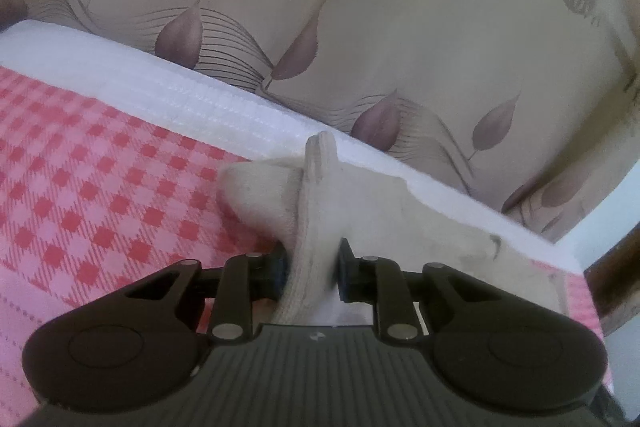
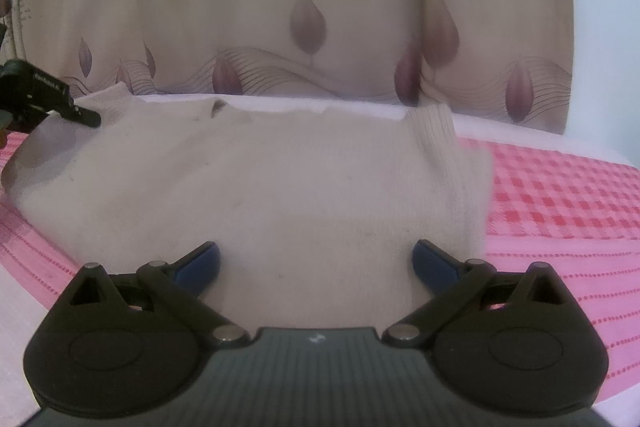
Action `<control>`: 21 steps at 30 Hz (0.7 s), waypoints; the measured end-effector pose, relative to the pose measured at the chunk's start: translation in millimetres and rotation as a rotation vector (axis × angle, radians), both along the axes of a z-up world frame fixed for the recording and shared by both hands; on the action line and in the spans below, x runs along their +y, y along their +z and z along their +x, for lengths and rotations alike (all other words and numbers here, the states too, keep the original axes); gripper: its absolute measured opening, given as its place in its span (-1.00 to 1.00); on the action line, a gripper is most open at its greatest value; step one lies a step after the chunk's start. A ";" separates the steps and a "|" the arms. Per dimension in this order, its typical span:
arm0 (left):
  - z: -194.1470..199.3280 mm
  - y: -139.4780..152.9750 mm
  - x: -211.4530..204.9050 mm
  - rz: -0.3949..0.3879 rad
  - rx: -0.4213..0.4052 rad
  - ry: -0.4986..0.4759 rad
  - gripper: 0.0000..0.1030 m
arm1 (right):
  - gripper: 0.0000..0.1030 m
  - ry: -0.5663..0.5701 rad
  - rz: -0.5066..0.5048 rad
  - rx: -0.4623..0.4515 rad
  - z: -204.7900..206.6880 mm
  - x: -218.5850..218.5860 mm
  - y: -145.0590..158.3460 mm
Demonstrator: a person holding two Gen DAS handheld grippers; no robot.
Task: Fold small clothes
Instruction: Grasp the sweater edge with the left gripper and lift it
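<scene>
A small cream-white knit garment (image 2: pixel 260 187) lies on the pink and red checked cloth (image 2: pixel 560 195), with a ribbed cuff (image 2: pixel 436 139) at its far right. My left gripper (image 1: pixel 314 267) is shut on a bunched edge of the garment (image 1: pixel 316 203) and lifts it a little off the cloth. It also shows in the right wrist view (image 2: pixel 86 117) at the garment's far left corner. My right gripper (image 2: pixel 316 263) is open, its blue pads (image 2: pixel 200 265) spread above the garment's near edge, holding nothing.
A white textured strip (image 1: pixel 192 103) borders the checked cloth (image 1: pixel 100 187) at the far side. Behind it hangs a beige curtain (image 2: pixel 308 19) with purple leaf prints and text. A white wall (image 2: pixel 600 27) shows at the right.
</scene>
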State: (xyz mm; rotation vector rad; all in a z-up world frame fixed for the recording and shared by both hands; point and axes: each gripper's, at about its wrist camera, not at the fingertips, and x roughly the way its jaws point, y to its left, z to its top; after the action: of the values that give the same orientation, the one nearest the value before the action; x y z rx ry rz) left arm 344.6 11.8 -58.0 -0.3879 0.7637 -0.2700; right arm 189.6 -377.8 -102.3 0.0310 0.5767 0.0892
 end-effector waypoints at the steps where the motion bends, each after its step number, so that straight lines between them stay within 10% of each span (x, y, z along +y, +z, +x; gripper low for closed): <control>1: -1.1 2.7 -2.5 -0.006 0.006 0.004 -0.56 | 1.00 -0.001 0.002 -0.001 0.1 -0.1 0.2; 21: -34.4 22.0 -69.4 -0.183 0.116 0.077 -0.62 | 1.00 0.005 0.038 -0.020 -3.4 -4.0 3.1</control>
State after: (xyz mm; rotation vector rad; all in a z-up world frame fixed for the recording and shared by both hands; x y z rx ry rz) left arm 310.2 -57.5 -35.9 -0.6086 0.8380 -0.2469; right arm 186.2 -381.8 -99.3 0.0654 0.5550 0.1050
